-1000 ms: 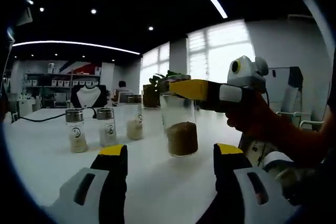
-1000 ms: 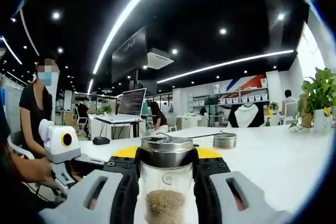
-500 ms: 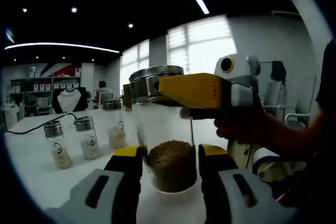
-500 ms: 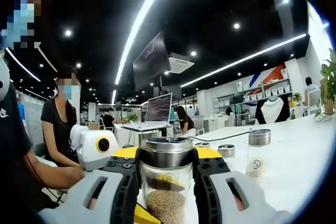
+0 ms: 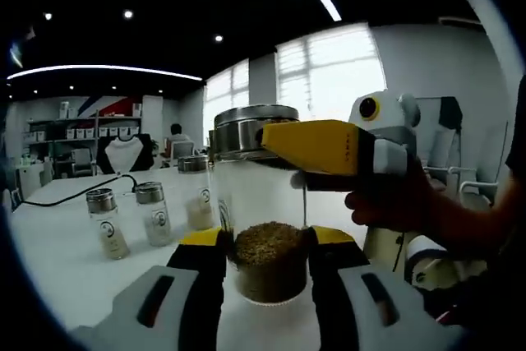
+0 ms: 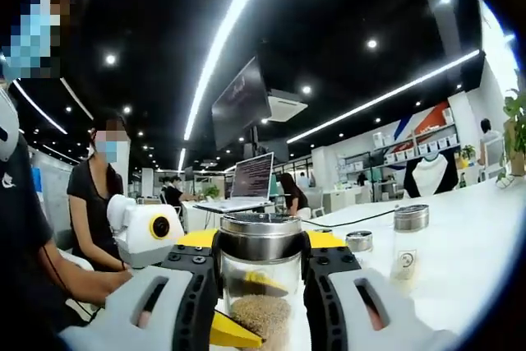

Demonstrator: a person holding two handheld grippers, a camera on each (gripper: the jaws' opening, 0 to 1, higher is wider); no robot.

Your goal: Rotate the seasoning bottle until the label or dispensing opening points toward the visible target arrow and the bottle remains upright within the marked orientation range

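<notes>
**While both grippers hold the bottle, a twist can tip it**

As the seasoning bottle [image 5: 267,228] stands upright on the white table [image 5: 66,269], the left gripper [image 5: 267,244] pinches its lower body and the right gripper [image 6: 261,256] pinches under the metal cap [image 6: 261,232]. Uneven turning between the two may tilt or slip it. Three small bottles [image 5: 152,213] stand well apart on one side; I see no arrow, and no table edge close by

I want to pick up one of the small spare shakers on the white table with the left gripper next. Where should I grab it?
Take the nearest small clear glass shaker with a metal cap on its straight glass body, just under the cap. Come in level from the left gripper's side: it stands upright and apart from its neighbour, probably leaving room for both jaws.
</notes>
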